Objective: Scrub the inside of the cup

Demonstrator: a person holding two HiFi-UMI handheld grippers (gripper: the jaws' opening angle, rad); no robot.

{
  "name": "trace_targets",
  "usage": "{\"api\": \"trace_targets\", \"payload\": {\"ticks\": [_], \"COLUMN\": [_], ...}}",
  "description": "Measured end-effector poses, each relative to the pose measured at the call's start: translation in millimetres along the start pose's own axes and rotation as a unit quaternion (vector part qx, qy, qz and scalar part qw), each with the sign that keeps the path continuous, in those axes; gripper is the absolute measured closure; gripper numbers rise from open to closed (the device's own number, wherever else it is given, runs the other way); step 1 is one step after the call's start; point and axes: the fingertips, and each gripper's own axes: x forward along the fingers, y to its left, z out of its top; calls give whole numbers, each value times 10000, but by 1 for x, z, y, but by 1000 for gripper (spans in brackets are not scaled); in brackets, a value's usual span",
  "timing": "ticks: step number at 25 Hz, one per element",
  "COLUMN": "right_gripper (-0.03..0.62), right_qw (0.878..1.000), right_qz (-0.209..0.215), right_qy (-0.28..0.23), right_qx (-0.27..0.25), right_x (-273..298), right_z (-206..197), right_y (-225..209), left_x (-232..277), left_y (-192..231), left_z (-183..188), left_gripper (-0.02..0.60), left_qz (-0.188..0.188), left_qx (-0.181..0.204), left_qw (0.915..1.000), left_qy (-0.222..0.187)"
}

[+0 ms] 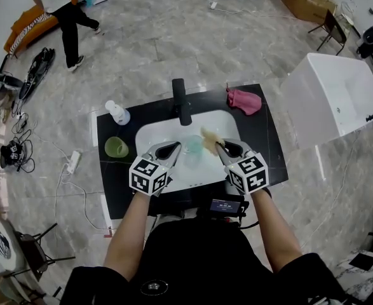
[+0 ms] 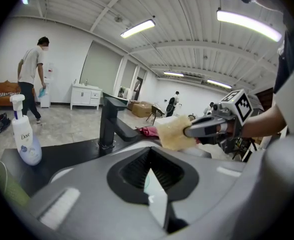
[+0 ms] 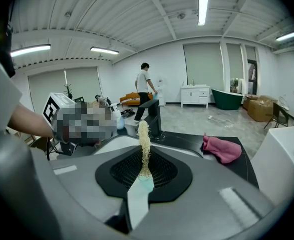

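Over the white sink (image 1: 153, 132), my left gripper (image 1: 173, 149) is shut on the thin wall of a translucent pale-green cup (image 1: 192, 147). In the left gripper view only a glassy sliver of the cup (image 2: 150, 181) shows between the closed jaws. My right gripper (image 1: 220, 146) is shut on a yellow sponge (image 1: 208, 141), held just right of the cup and close to its rim. The sponge (image 2: 174, 132) sticks out of the right gripper's fingertips (image 2: 193, 130) in the left gripper view. It stands edge-on (image 3: 143, 139) in the right gripper view. A mosaic patch hides the left gripper there.
A black faucet (image 1: 181, 100) rises behind the sink in the black counter (image 1: 265, 138). A green cup (image 1: 116, 147) and a white soap bottle (image 1: 117, 112) stand at the left, a pink cloth (image 1: 244, 100) at the back right. A person (image 1: 64, 8) walks far off.
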Motion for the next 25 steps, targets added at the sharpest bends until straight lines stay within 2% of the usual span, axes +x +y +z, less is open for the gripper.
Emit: {"api": "trace_targets", "payload": {"ticks": [7,12,18,23,25], "right_gripper": [553,553,553,553,553], "right_qw": [9999,9981,9943,9910,9905], "right_qz": [160,530,829,939,928], "right_qy": [56,224,408,647,777], "right_qx": [-26,-225,-540,-698,-656], "right_x": [-4,-6,6,35,45], "right_z": [-6,-11,-8,-9,-15], "right_y": [-14,-24,-36,-35,-35], "left_x": [6,16,37,66,77], "left_y": [-6,-6,2,8,10], "left_z": [-3,-2,-10,-52,-71], "left_gripper": [580,576,469,350,280], "left_qz": [13,232,330,33,-26], "left_qx": [-375,-277,124,506,588], "left_qw": [9993,9993,9977,9910,9884], "left_qy": [-11,116,580,1238,1400]}}
